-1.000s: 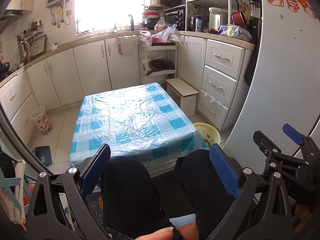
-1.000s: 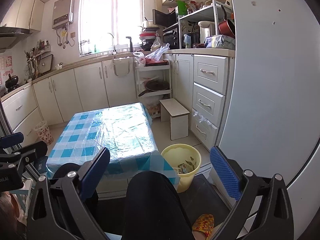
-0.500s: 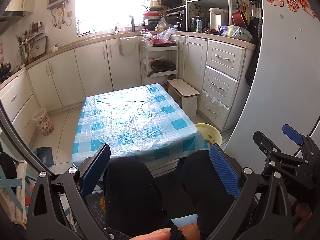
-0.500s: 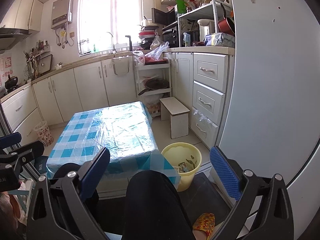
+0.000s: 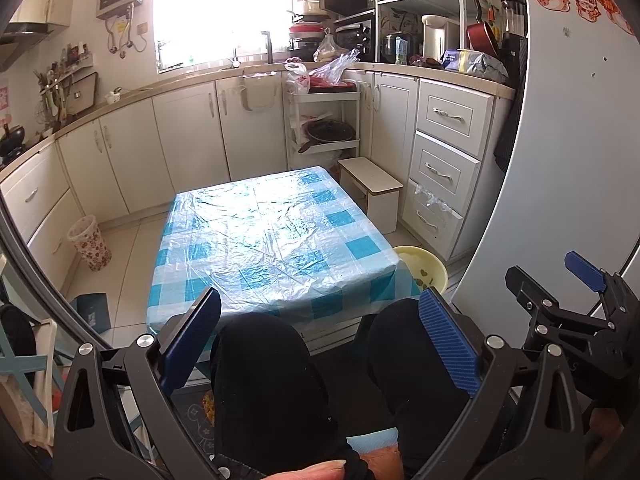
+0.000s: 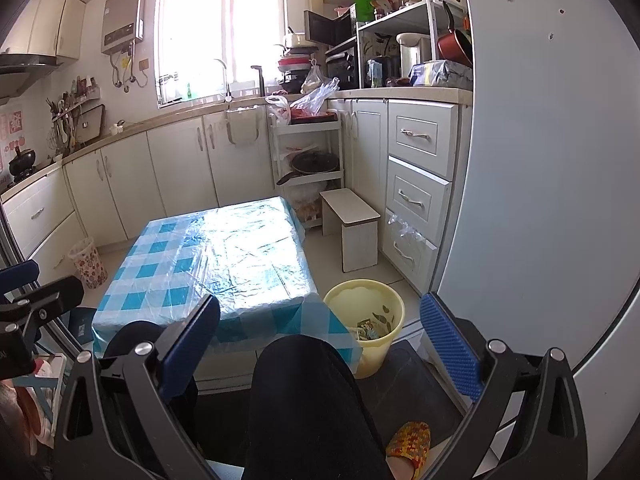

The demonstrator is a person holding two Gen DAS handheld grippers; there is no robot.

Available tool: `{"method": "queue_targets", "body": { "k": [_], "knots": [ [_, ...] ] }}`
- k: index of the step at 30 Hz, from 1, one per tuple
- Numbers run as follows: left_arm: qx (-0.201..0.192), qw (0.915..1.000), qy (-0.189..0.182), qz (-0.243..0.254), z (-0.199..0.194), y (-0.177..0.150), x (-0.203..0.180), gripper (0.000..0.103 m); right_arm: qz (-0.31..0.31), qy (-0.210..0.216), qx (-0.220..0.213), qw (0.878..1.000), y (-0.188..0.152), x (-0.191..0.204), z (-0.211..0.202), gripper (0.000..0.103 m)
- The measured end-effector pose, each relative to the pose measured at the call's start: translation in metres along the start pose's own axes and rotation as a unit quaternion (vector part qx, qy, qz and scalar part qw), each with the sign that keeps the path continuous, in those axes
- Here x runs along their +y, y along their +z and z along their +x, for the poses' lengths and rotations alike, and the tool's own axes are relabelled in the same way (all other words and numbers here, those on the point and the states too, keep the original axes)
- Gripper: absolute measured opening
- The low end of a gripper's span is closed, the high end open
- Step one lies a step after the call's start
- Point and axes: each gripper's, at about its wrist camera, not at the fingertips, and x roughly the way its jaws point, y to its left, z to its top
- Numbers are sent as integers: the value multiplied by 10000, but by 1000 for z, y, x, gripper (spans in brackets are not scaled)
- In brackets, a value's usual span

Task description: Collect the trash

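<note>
A low table [image 5: 272, 240] [image 6: 224, 264] with a blue-and-white checked cloth under clear plastic stands in front of me; I see nothing lying on its top. A yellow bin [image 6: 366, 322] [image 5: 424, 270] sits on the floor at the table's right front corner, with a few scraps of trash [image 6: 366, 328] inside. My left gripper [image 5: 320, 340] is open above the person's knees, with nothing between its fingers. My right gripper [image 6: 318, 344] is open too and holds nothing. The right gripper also shows at the right edge of the left wrist view [image 5: 580, 308].
White cabinets [image 5: 188, 148] line the far wall and right side. A small white stool [image 6: 352, 228] and a shelf cart [image 5: 322, 120] stand behind the table. A patterned basket [image 5: 90, 242] is on the floor at left. A pale fridge door [image 6: 540, 200] fills the right.
Both views have shifted only slightly; the table sits a little lower and nearer in the left wrist view. Both grippers stay open and empty.
</note>
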Motion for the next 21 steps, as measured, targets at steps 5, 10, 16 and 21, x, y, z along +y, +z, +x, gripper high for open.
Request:
{"method": "queue_targets", "body": {
  "k": [5,10,16,21],
  "knots": [
    [10,10000,-3,-5,0,0,1,95,-6,2,21,10000,-1,0,1,96],
    [5,10000,1,-7,0,0,1,95,-21,2,34,10000,-1,1,2,96],
    [15,10000,8,-11,1,-2,2,95,-21,0,39,10000,-1,1,1,96],
    [33,10000,14,-10,2,-5,3,95,-23,0,40,10000,-2,1,2,96]
  ]
}}
